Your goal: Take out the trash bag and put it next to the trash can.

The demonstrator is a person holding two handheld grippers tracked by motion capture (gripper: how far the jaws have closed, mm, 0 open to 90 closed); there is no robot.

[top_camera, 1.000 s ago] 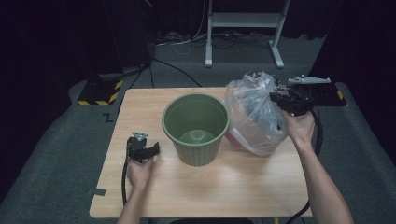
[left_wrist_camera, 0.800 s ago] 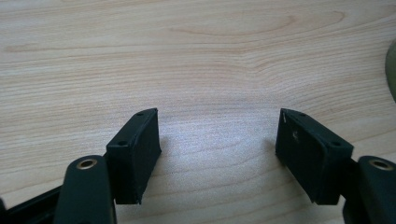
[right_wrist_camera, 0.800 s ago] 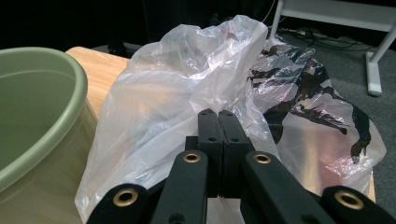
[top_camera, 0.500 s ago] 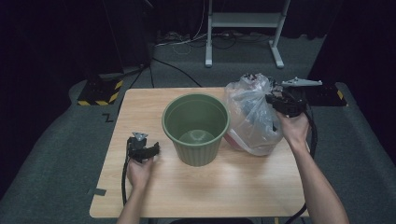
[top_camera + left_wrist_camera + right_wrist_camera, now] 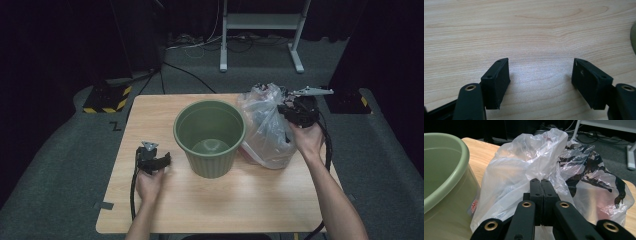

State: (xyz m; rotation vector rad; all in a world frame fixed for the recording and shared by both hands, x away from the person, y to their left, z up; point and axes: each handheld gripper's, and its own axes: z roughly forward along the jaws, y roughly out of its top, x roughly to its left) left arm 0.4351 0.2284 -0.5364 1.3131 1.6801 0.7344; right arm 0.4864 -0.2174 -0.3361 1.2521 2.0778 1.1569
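The right tool (image 5: 294, 111) is pinching the upper edge of the clear plastic bag (image 5: 265, 130), its jaws pressed together with a fold of film between them, as the right gripper view shows at the bag's crumpled top (image 5: 541, 165). The bag is sitting on the table (image 5: 250, 200) at the right, its near side touching or just beside the green bin (image 5: 209, 137), which is standing upright and open-mouthed at the table's middle. What the coming move is turning on, in my judgement, is that the bin's mouth is lying to the left of the held bag and slightly toward the person, so the bag will need lifting above the rim and carrying leftward. The bag is hanging slack below the grip, with its bulk low. The left tool (image 5: 152, 161) is resting on the table left of the bin, jaws standing wide apart over bare wood and gripping nothing, nearer the bin's wall for steadying it.
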